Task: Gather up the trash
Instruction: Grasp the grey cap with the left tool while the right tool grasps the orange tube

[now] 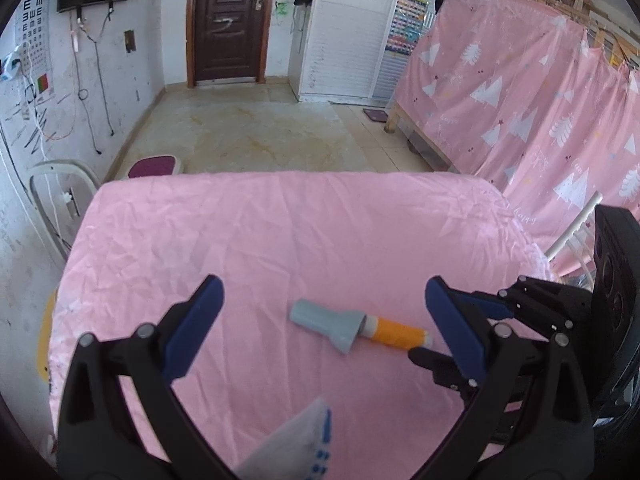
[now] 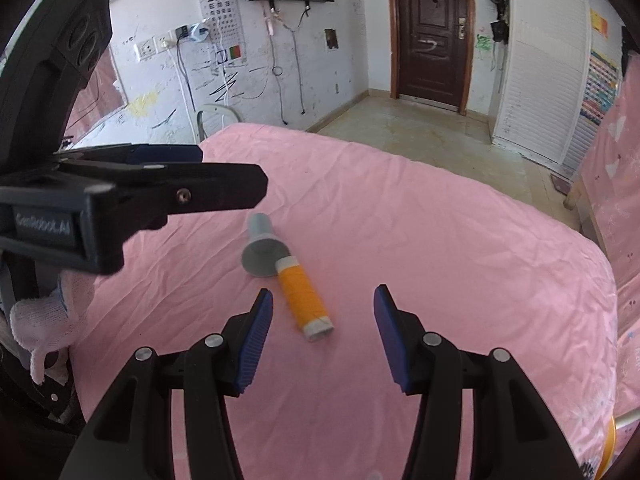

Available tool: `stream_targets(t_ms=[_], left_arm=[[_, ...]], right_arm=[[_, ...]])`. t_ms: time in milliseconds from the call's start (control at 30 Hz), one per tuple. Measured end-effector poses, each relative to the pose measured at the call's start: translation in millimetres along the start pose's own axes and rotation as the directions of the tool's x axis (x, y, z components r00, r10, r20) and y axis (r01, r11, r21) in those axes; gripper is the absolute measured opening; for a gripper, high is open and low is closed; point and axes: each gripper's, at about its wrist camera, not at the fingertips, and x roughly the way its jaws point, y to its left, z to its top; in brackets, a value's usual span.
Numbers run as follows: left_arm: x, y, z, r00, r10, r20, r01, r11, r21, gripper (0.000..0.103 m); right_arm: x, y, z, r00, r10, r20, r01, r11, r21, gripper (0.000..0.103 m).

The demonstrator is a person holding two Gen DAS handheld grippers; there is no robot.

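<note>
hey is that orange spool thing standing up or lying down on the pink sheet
Lying down. The orange spool rests on its side along the pink sheet, its grey funnel-shaped end pointing away from the right gripper.

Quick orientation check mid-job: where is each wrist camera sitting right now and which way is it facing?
Left wrist view: sits behind the open left gripper, facing across the pink-covered table toward the brown door; the right gripper intrudes at the right edge.
Right wrist view: sits behind the open right gripper, facing across the table toward the TV wall and door; the left gripper and a gloved hand show at left.
Shared: the orange tube with grey funnel end, table, door.
</note>
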Motion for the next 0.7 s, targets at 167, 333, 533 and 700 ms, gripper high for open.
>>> stream_targets(t_ms=[167, 333, 533, 700], left_arm=[[4, 10, -3, 1.000, 0.002, -0.009, -0.002, 1.000, -0.005, 0.097], [6, 15, -3, 1.000, -0.013, -0.015, 0.013, 1.000, -0.005, 0.097], [9, 11, -7, 0.999, -0.035, -0.022, 0.036, 0.998, 0.056, 0.097], [22, 6, -9, 0.998, -0.023, -0.050, 0.027, 0.995, 0.094, 0.097]], right_arm=[[15, 9, 6, 0.999, 0.009, -0.036, -0.010, 0.999, -0.030, 0.035], [21, 15, 7, 0.998, 0.002, -0.058, -0.006, 0.998, -0.058, 0.014], [10, -1, 6, 0.999, 0.028, -0.031, -0.028, 0.999, -0.016, 0.006], [-7, -25, 2, 0.999, 0.049, 0.017, -0.050, 0.997, 0.061, 0.006]])
